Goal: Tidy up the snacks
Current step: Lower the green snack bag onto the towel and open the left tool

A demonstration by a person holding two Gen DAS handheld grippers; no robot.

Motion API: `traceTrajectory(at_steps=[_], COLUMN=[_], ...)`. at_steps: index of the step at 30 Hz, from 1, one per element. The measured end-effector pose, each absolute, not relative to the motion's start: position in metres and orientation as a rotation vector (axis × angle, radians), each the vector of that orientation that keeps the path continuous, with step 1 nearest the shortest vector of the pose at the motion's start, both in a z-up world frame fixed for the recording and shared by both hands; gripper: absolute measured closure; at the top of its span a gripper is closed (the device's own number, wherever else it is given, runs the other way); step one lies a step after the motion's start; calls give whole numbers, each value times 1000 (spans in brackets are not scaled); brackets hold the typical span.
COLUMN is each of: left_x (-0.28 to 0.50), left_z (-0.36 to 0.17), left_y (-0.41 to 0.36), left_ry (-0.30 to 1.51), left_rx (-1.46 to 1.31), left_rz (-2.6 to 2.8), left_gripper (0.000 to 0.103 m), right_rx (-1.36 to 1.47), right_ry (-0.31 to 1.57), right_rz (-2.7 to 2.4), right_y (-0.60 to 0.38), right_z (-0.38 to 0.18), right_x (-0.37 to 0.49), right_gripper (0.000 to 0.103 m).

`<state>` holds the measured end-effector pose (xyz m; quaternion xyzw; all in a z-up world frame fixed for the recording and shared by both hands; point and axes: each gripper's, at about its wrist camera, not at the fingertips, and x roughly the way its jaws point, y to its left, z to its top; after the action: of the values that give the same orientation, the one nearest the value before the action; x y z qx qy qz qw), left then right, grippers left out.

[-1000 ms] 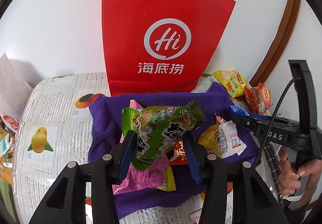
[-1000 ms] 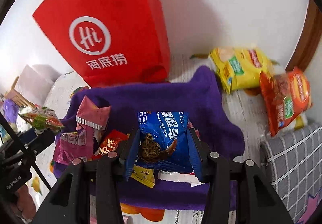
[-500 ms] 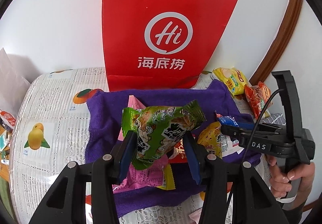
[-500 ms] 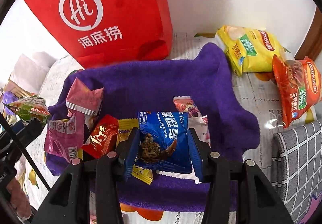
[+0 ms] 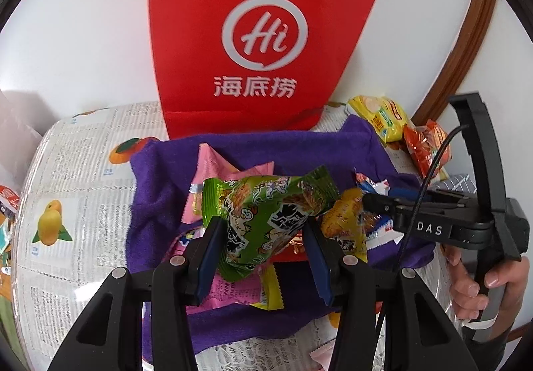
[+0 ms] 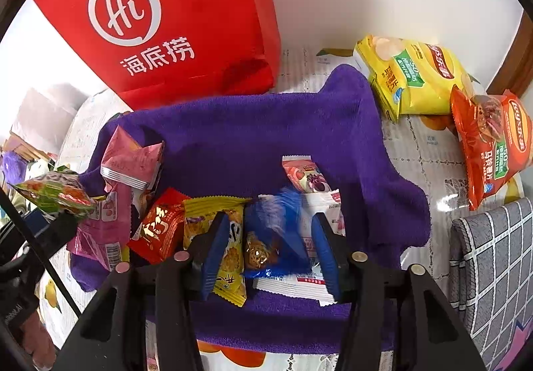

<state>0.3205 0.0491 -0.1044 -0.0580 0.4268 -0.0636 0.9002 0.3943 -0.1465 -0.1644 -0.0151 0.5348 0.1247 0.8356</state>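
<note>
**Desk:** What does the left view show?

**Photographer:** The left tool (image 5: 263,254) is clamped on a green snack packet (image 5: 266,221), held in mid-frame above a purple towel (image 5: 160,191) spread on the tabletop (image 5: 73,177). A red paper bag (image 5: 260,37) stands behind it, top centre.

**Desk:** And the right one?

**Photographer:** The right tool (image 6: 269,254) has just been opening. A blue cookie packet (image 6: 279,231) sits between its pads, blurred, seemingly slipping free onto the towel at lower centre; the pads no longer look pressed on it. It lies among a yellow packet (image 6: 230,254), a red one (image 6: 160,231) and a white-and-pink one (image 6: 309,181). Two crisp bags, yellow (image 6: 413,77) and orange (image 6: 493,144), lie off the towel at right.

**Desk:** How would you say these packets handle?

**Photographer:** Light, I'd judge, and puffed with air. The film is glossy, so likely slippery, and it dents under the pads: the green packet bulges above the grip. The contents look brittle, so a hard squeeze could crush them.

**Desk:** Best place to take hold?

**Photographer:** Probably across the narrow middle, as the left tool does, or on a flat crimped end seam, where nothing can break. Loose, overlapping packets may drag a neighbour along.

**Desk:** The person?

**Photographer:** Only a hand (image 5: 479,284) on the right tool's handle, lower right of the left view.
</note>
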Motion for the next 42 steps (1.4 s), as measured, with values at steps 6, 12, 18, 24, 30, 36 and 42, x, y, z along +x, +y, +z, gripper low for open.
traceTrajectory(at_steps=[6,12,18,24,30,36,42], left_x=[321,323,324,323,324,326,329], left_z=[-110,-116,-123,-125,-132,-134,-133], left_y=[42,32,21,16,9,8,8], left_ry=[904,933,944,935,944,943,949], left_rx=[-103,-76,-49,-63,-64,-74,-75], left_rz=[-142,-153,-169,-218,-246,-253,-248], left_gripper=[57,57,57,57,57,57,41], right_rx=[-26,4,-2,-3,2,3,-1], right_ry=[1097,1051,1009,1009,1012,1019,1014], right_rz=[264,262,257,262,261,261,267], right_y=[-151,-159,-160,-161,-161,-161,-159], right_z=[-152,-132,-119,-118,-119,-121,-119], right_x=[390,386,382,382,381,382,380], right_gripper=[51,51,51,51,51,51,51])
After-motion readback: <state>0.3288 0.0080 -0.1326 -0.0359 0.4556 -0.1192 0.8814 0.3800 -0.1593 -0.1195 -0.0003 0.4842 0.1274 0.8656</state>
